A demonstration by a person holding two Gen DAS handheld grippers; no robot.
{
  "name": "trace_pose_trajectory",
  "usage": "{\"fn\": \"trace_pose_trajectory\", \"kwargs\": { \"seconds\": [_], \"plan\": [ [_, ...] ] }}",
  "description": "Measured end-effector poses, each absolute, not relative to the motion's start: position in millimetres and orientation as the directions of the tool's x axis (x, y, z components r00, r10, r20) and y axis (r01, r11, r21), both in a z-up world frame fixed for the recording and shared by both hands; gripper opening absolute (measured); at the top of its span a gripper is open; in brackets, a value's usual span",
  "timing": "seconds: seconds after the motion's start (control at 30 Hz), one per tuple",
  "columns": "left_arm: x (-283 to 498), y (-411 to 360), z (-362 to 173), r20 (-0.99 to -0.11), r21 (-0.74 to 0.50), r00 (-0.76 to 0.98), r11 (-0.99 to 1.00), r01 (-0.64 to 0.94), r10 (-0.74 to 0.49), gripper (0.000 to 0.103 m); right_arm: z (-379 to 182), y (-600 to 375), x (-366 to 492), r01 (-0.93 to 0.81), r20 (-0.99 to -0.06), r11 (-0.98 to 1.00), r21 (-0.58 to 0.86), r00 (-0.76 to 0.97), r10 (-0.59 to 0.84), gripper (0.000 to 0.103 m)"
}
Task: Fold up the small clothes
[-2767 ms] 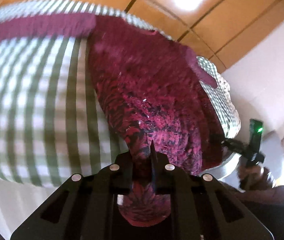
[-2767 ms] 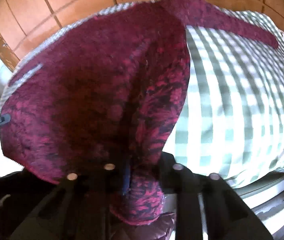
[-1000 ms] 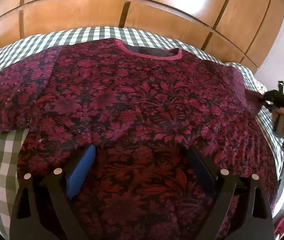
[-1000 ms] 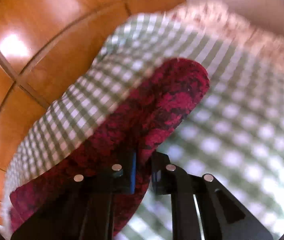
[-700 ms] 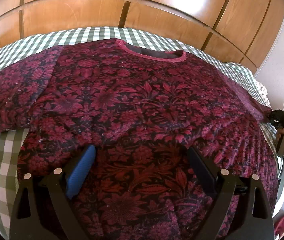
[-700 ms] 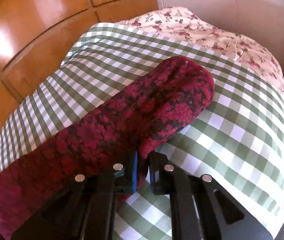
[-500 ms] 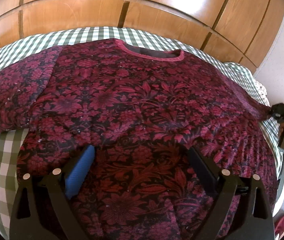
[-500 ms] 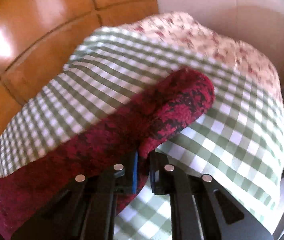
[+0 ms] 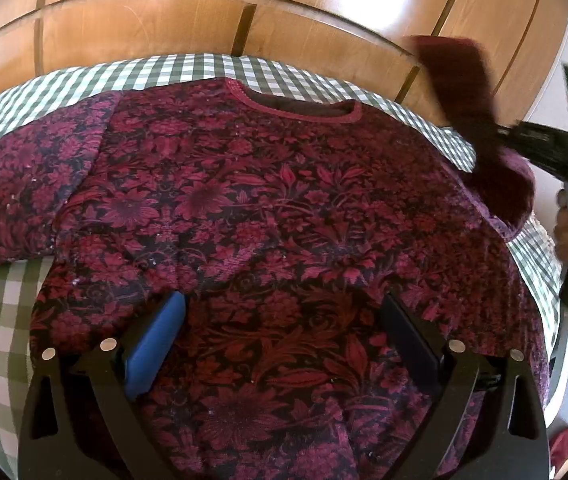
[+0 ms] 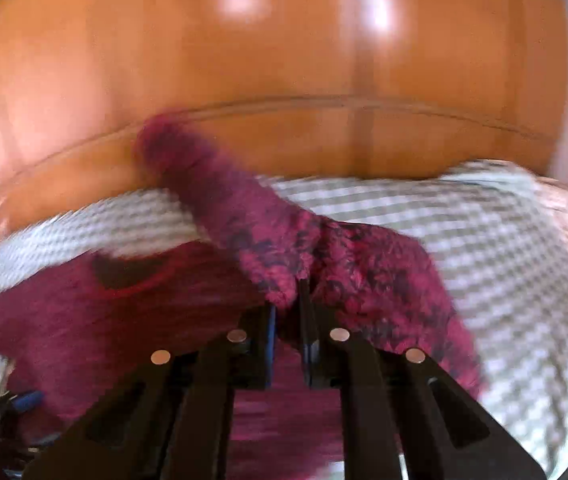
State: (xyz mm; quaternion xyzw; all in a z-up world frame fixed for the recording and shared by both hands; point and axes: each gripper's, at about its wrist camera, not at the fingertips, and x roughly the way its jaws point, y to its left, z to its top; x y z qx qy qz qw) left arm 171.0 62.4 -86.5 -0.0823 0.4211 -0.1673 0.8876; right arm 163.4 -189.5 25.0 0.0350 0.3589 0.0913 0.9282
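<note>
Right gripper (image 10: 288, 300) is clamped tight on the sleeve (image 10: 244, 220), swinging it up off the checked bedcover (image 10: 504, 248) to fold inward. Left gripper (image 9: 280, 344) hovers wide open, empty, over the spread red top (image 9: 244, 200).

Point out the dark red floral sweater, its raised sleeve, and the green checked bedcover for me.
Dark red floral sweater (image 9: 268, 216), left wrist view, middle of the chest.
Raised sleeve (image 10: 252, 236), right wrist view, mid-length, above the gripper.
Green checked bedcover (image 9: 0, 320), left wrist view, bare patch at the left edge.
</note>
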Motion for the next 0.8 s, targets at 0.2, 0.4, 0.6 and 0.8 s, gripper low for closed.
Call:
{"fn": "trace_pose_trajectory", "kwargs": {
  "seconds": [0.2, 0.4, 0.6, 0.8],
  "plan": [
    [170, 68, -87, -0.706, -0.329, 0.587, 0.917, 0.225, -0.397, 0.097, -4, -90, 150, -0.365, -0.715, 0.926, 0.094, 0.622, 0.317, 0.057],
    [174, 79, -78, -0.699, -0.404, 0.566, 0.894, 0.192, -0.438, 0.089, 5, -112, 109, -0.406, -0.685, 0.911, 0.074, 0.643, 0.343, 0.09],
    [205, 93, -56, -0.625, -0.553, 0.577, 0.82, 0.148, -0.526, 0.085, 4, -184, 66, -0.328, -0.676, 0.921, 0.21, 0.632, 0.379, 0.095],
    [250, 61, -45, -0.649, -0.524, 0.562, 0.837, 0.157, -0.512, 0.076, -10, -268, 59, -0.137, -0.601, 0.822, 0.552, 0.618, 0.507, 0.097]
  ]
}}
